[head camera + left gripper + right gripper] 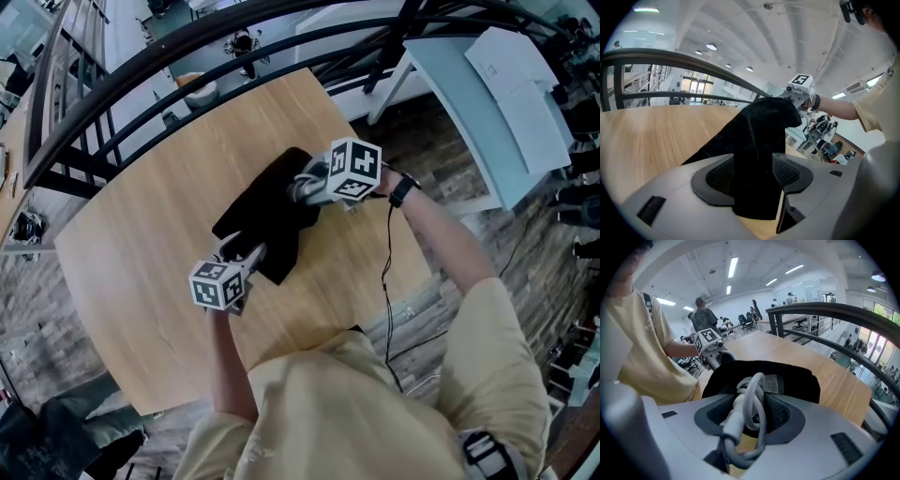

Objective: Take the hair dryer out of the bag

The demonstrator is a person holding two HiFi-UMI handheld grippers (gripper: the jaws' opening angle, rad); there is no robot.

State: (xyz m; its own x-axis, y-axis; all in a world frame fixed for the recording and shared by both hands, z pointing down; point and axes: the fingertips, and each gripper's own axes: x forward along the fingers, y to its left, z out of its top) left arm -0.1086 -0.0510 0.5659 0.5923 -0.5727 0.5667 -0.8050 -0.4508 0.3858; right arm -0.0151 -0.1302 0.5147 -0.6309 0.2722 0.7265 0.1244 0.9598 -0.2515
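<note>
Hair dryer cord: a coiled white bundle, clamped between the two pads of the right gripper. The jaws are closed on the coil, one pad on each side. Loops of the hair dryer cord rise above the pads and hang below them. A small printed label shows just beside the coil; whether it belongs to the cord or to the fabric behind it cannot be determined. The body of the dryer cannot be made out in any view.

Directly behind the coil is the bag, made of black fabric. In the left gripper view its far end is raised off the surface at the right gripper, and the fabric slopes down from there.

Left gripper: jaws apart. The near end of the bag lies in the gap between the pads and is not pinched.

In the head view the bag runs between the two grippers, with the right gripper at the far end and the left gripper at the near end. It rests on a light wooden table. A thin black cable hangs from the right gripper and crosses the table's near edge. A wristwatch sits on the person's right wrist. A curved black railing runs beyond the table's far edge.
</note>
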